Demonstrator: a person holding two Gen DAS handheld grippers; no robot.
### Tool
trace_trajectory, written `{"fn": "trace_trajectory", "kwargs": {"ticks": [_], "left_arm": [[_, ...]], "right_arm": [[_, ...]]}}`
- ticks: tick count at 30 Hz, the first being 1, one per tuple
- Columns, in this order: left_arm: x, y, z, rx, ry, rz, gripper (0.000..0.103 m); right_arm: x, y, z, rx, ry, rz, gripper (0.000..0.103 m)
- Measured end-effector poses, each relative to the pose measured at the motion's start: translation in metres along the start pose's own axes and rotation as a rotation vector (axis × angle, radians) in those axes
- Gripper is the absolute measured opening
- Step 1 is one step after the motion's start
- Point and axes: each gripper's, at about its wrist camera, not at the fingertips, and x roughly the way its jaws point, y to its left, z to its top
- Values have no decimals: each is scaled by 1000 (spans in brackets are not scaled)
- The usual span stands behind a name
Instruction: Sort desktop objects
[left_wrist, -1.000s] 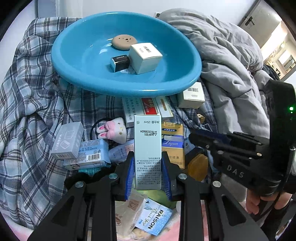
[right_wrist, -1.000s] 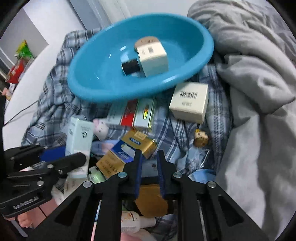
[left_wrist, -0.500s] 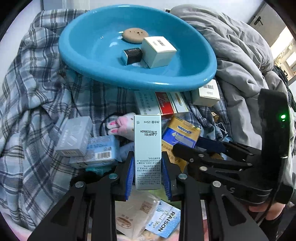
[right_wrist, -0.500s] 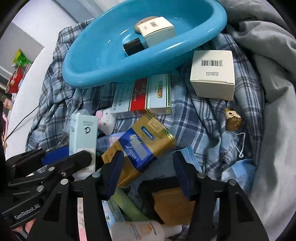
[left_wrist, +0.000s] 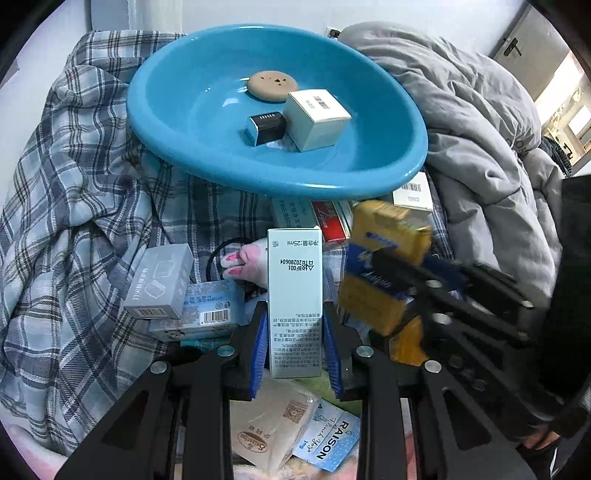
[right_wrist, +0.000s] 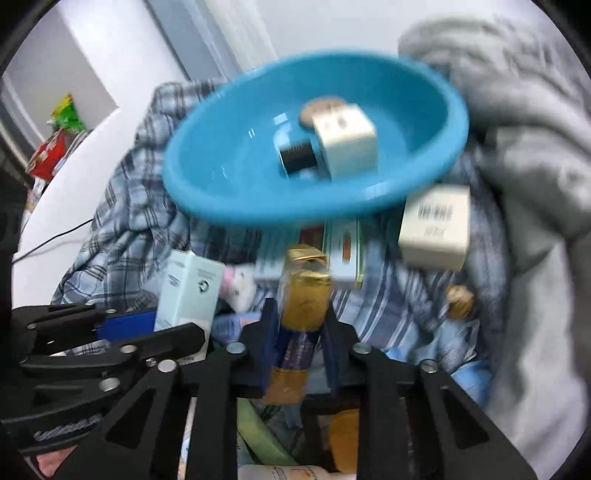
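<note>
We hold the pale green carton (left_wrist: 294, 302) upright in the left gripper (left_wrist: 294, 345), jaws closed on its sides. The right gripper (right_wrist: 300, 347) clamps the gold-and-blue box (right_wrist: 303, 295); both hover before the blue basin (left_wrist: 332, 181), which we judge their destination.

right gripper (right_wrist: 299, 332) clamps gold-blue box (right_wrist: 303, 295); blue basin (right_wrist: 236, 184) beyond, blurred.
</note>
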Motion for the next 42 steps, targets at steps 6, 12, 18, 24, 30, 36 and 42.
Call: {"fn": "trace_trajectory", "kwargs": {"ticks": [6,12,18,24,30,36,42], "left_arm": [[-5,4,2,-10,-10,2,29],[-2,2,0,-5,-6,0,29],[-3,-2,0,1,-23,-11,29],[-21,-5,3,-11,-111,12,29],[-35,-5,5,-9,-159,9,29],[-56,-13,3,25,-269,21,29],[-91,-16,0,13,-463,18,29]], "right_arm": [[-9,28,2,-213,10,-223,18],[23,24,-9,-179,85,-175,18],[23,24,-9,-192,74,-190,18],[11,26,-6,-171,33,-187,17],[-12,27,4,-142,-39,-175,17],[-43,37,14,-147,-148,-158,17],[-71,40,23,-141,-253,-139,17]]}}
